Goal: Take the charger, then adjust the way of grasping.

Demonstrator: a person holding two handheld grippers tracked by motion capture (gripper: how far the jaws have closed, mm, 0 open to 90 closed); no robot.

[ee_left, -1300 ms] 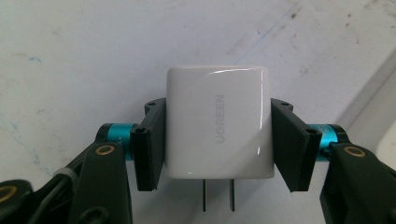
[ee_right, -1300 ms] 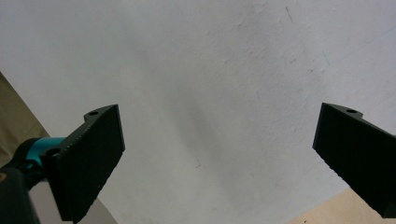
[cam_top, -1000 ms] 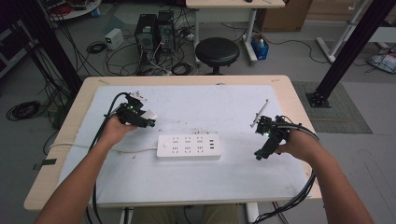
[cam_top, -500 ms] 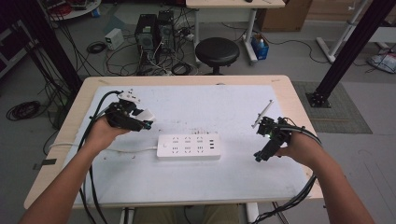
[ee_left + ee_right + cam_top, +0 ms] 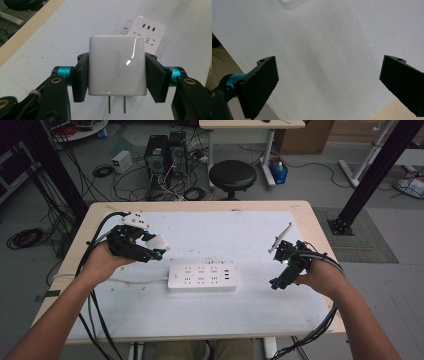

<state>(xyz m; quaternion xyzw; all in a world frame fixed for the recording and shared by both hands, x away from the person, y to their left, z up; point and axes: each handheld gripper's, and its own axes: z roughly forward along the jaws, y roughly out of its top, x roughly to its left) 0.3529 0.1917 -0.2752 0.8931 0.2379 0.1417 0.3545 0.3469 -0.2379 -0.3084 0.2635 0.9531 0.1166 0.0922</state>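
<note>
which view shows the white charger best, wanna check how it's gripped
The left gripper view: the white charger sits close up, clamped between the left gripper fingers, prongs and logo visible. The high view shows it small, above the power strip.

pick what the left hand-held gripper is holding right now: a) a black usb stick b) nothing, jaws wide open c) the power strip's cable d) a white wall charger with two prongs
d: in the left gripper view the left hand-held gripper has its jaws closed on the sides of a white charger whose two metal prongs show, with the power strip lying on the table beyond it.
</note>
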